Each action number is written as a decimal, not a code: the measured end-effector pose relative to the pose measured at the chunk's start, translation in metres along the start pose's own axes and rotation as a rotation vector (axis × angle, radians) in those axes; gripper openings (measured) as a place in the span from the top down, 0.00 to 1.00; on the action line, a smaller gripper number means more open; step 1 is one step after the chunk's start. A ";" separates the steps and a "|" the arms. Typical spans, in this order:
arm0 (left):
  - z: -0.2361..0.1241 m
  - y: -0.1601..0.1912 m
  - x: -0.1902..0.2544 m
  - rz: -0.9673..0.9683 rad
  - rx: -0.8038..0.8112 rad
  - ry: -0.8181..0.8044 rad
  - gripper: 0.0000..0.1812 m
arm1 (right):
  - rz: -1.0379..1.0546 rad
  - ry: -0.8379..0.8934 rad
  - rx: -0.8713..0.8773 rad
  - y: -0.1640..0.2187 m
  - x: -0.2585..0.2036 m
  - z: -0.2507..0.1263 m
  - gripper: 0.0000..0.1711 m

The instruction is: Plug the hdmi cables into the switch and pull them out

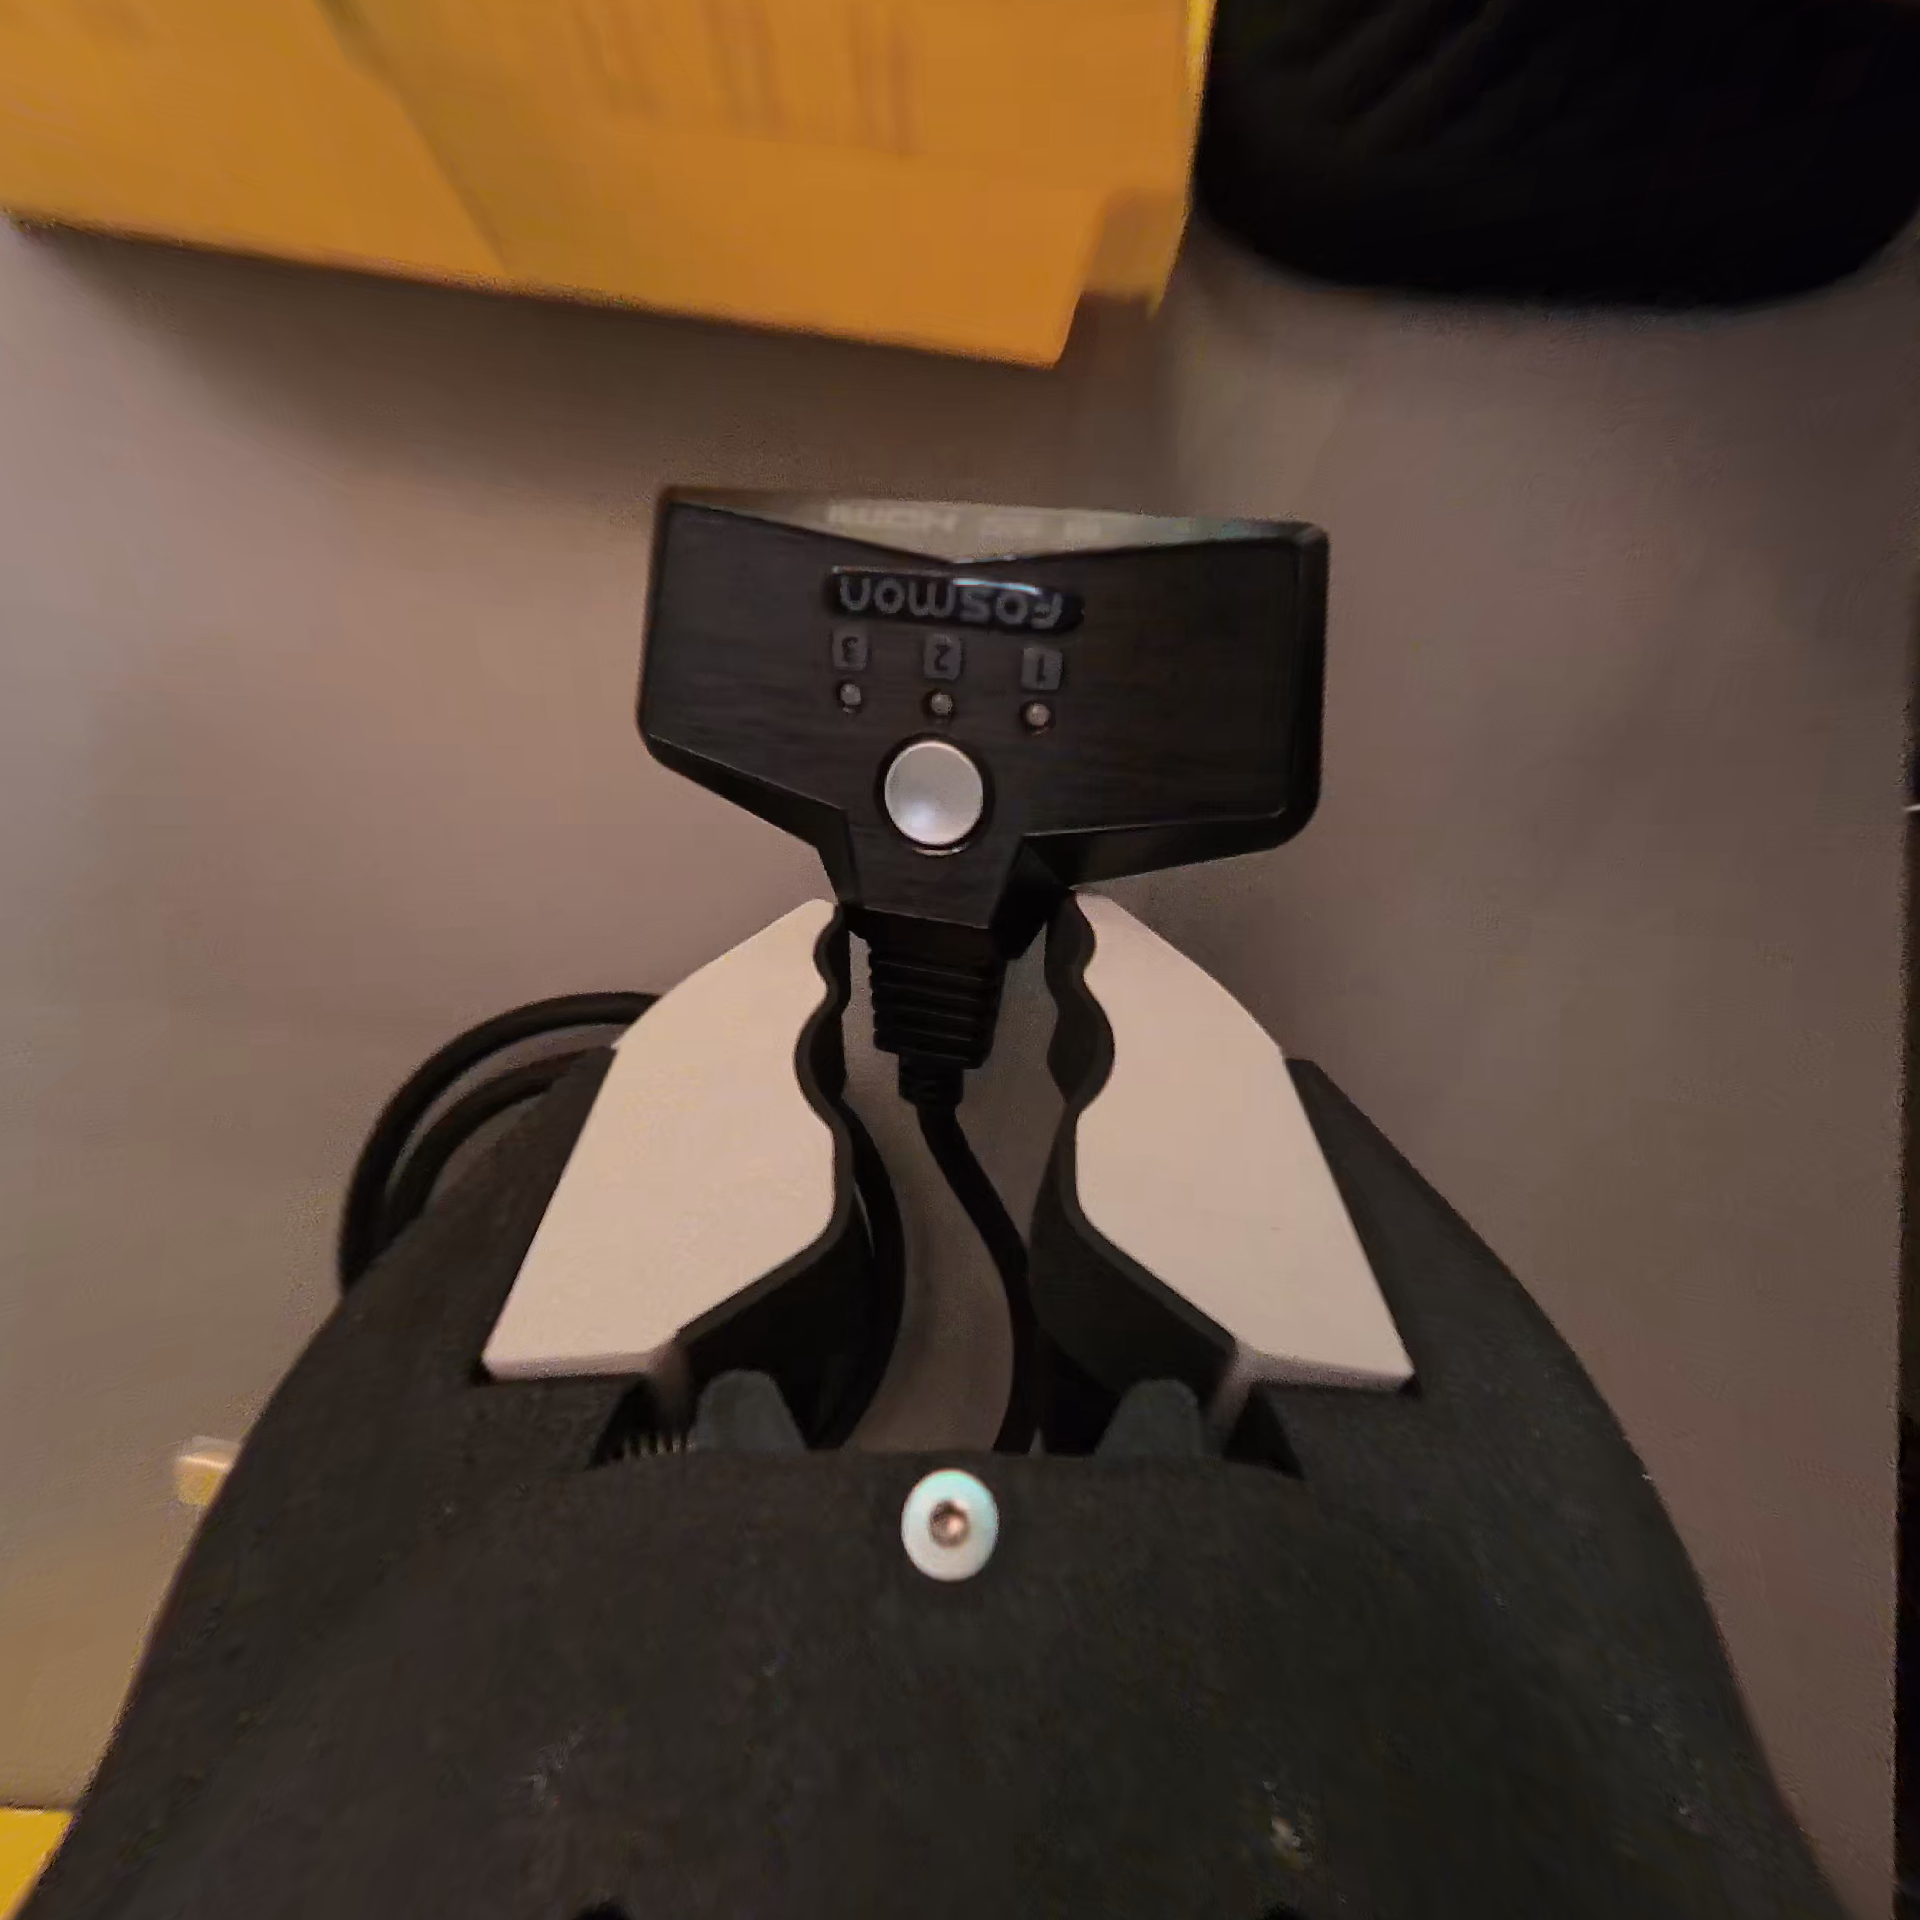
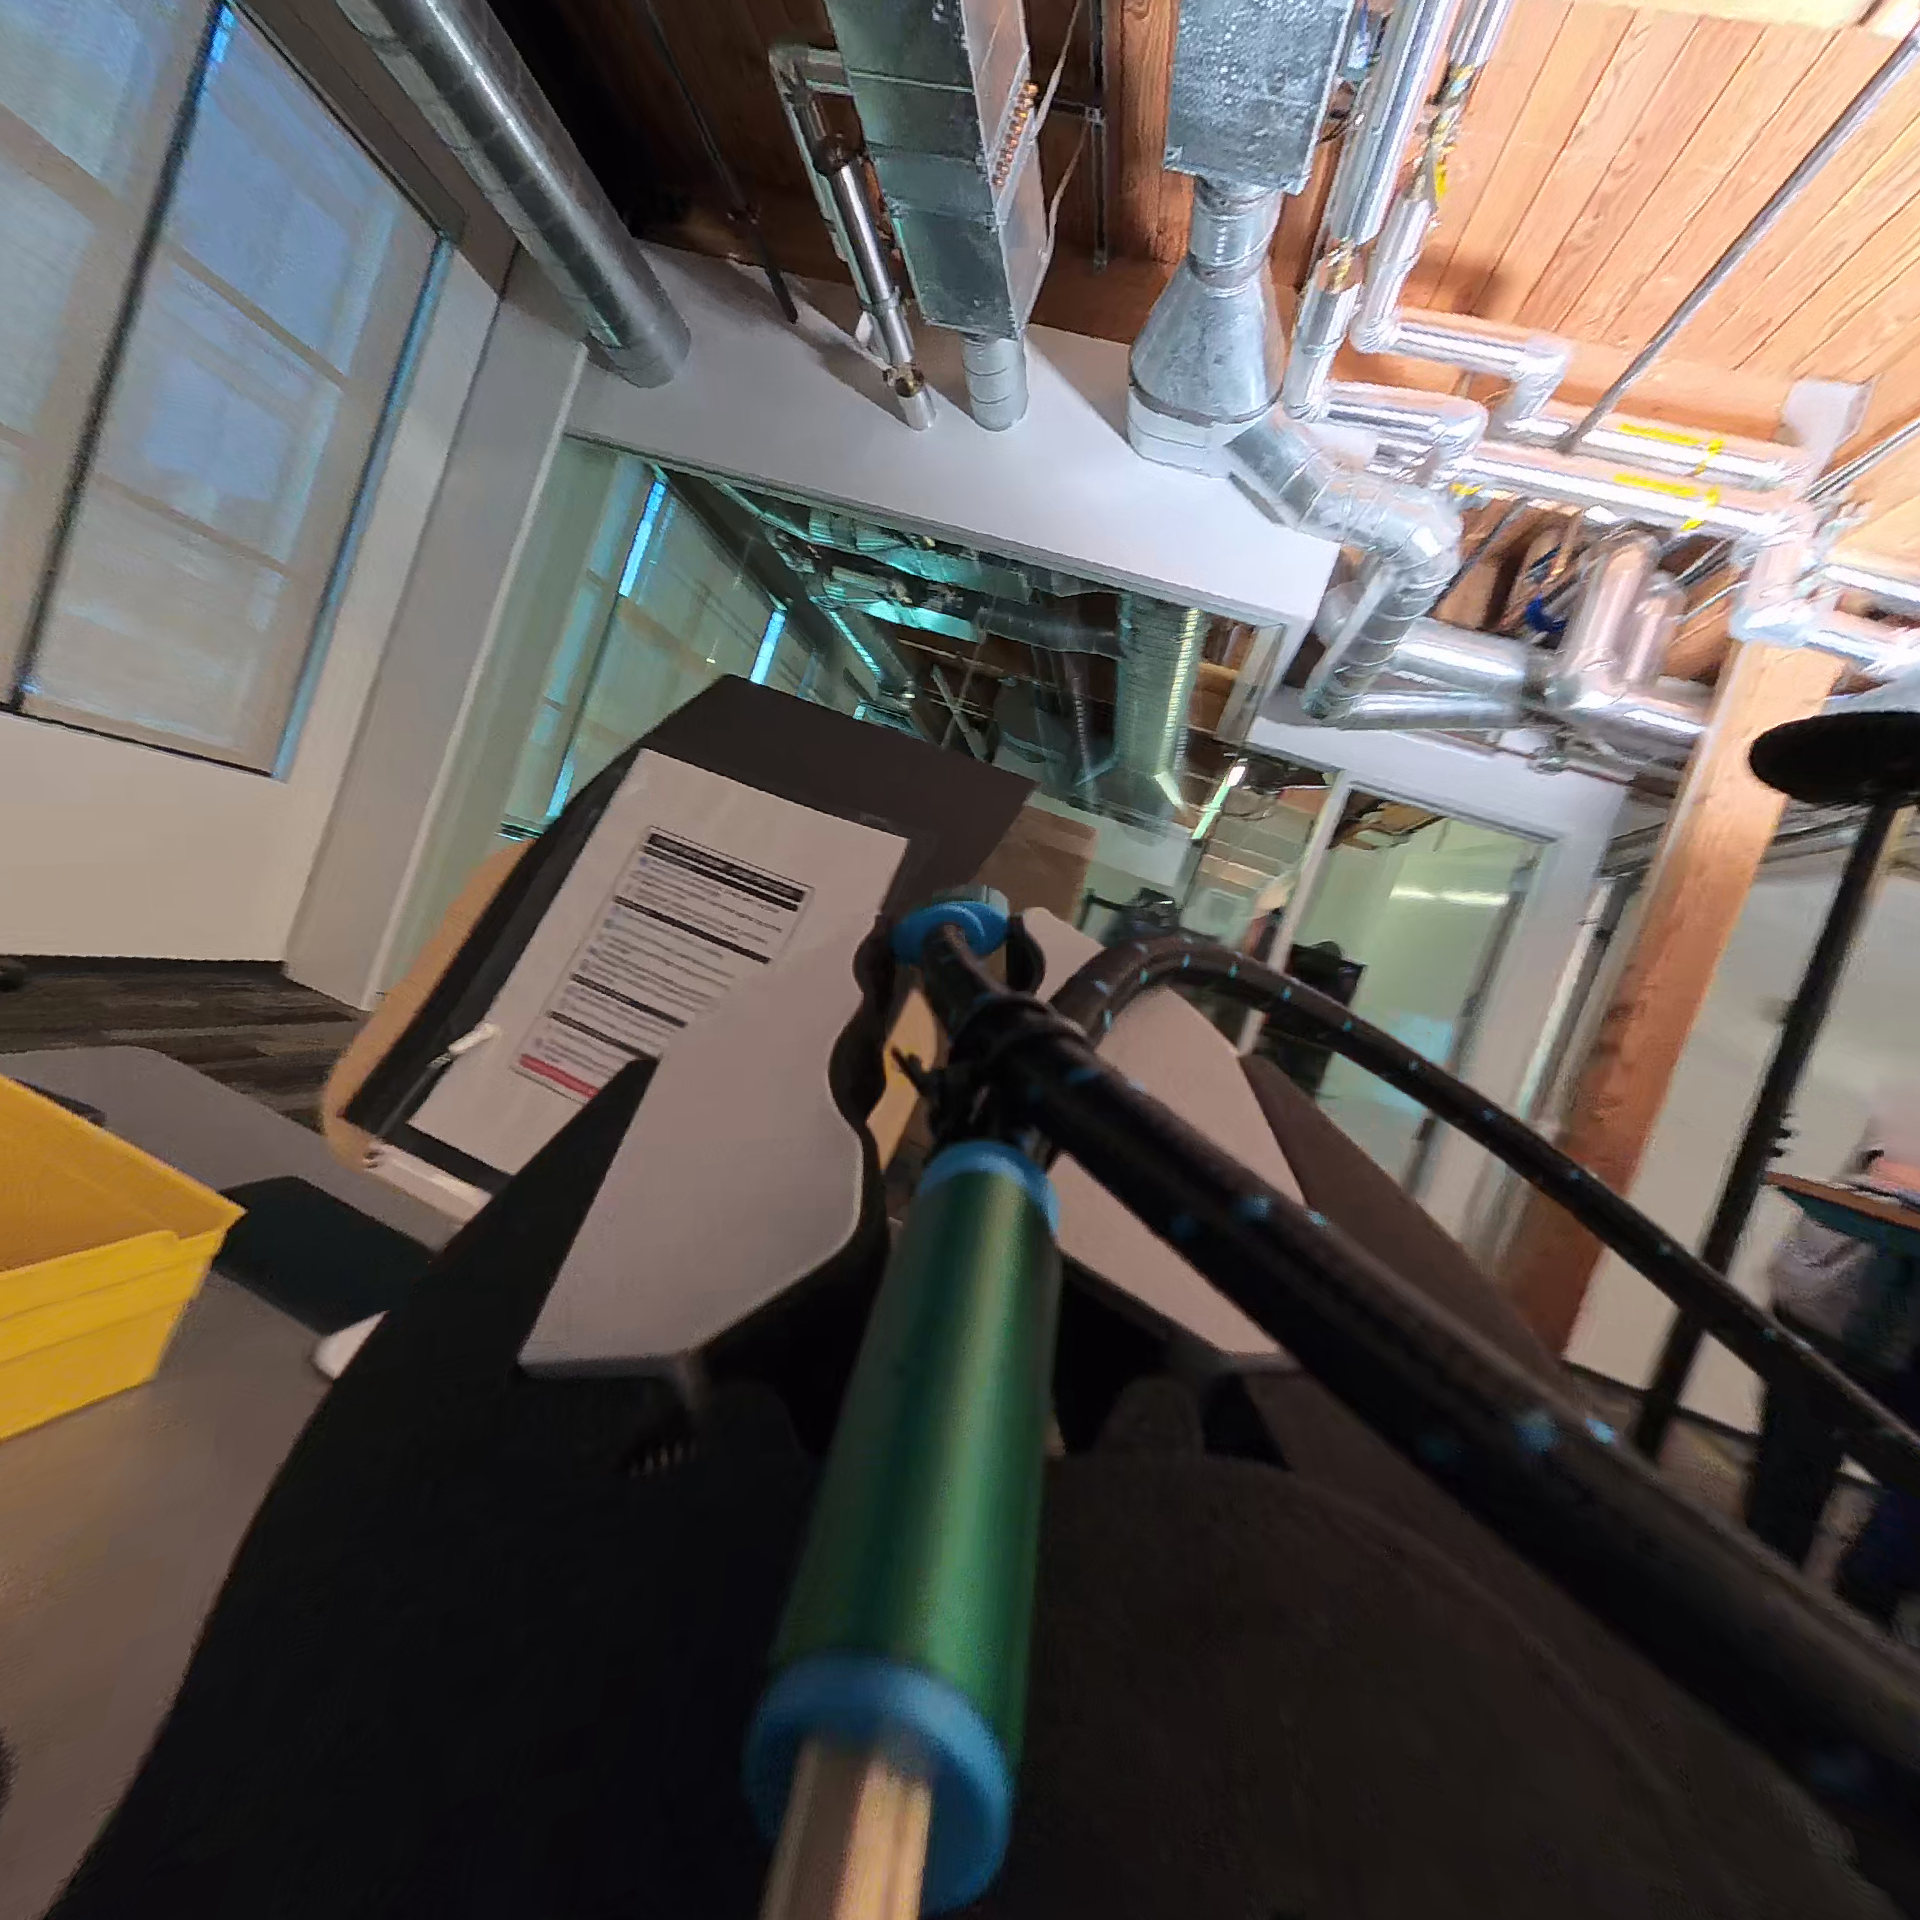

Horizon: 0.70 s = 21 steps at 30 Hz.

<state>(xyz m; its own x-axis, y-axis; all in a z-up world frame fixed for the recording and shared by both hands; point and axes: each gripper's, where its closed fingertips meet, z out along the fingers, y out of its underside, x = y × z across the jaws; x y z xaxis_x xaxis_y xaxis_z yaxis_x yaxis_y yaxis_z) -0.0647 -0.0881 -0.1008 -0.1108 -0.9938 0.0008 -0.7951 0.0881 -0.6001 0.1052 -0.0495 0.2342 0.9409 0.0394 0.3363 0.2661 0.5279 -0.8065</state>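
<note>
In the left wrist view the black HDMI switch (image 1: 977,686) has three numbered lights and a round silver button. It sits just above the grey table. My left gripper (image 1: 951,935) is shut on its narrow neck, and its own black cable (image 1: 966,1174) runs back between the fingers. In the right wrist view my right gripper (image 2: 951,966) is tilted up toward the ceiling. It is shut on a black braided HDMI cable (image 2: 1299,1226) near a blue ring. The cable's green connector (image 2: 935,1403) points back at the camera, metal plug (image 2: 852,1829) nearest.
A yellow bin (image 1: 582,156) and a dark object (image 1: 1558,135) lie beyond the switch on the grey table (image 1: 312,623). In the right wrist view a yellow bin (image 2: 83,1247) is at left, a board with a paper sheet (image 2: 707,935) ahead, and a black stand (image 2: 1787,1039) and a person at right. My right fingertips sit around 40 cm from my left ones.
</note>
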 end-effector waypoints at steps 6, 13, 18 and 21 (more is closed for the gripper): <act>-0.064 -0.059 -0.003 0.180 0.241 -0.049 0.81 | 0.272 -0.262 -0.026 -0.003 -0.037 0.000 0.87; -0.113 -0.075 -0.029 0.236 0.293 -0.111 0.82 | 0.384 -0.516 -0.068 -0.017 -0.069 -0.014 0.87; -0.126 -0.054 -0.041 0.227 0.177 -0.158 0.83 | 0.439 -0.742 -0.119 -0.014 -0.104 -0.023 0.87; -0.124 -0.048 -0.036 0.242 0.150 -0.163 0.83 | 0.438 -0.818 -0.148 -0.006 -0.121 -0.025 0.87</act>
<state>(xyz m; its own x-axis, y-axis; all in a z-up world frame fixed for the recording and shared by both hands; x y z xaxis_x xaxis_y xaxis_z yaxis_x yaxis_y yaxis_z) -0.0966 -0.0486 0.0273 -0.1786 -0.9441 -0.2771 -0.6591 0.3239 -0.6787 -0.0049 -0.0786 0.1868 0.5390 0.8227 0.1804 0.0004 0.2139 -0.9768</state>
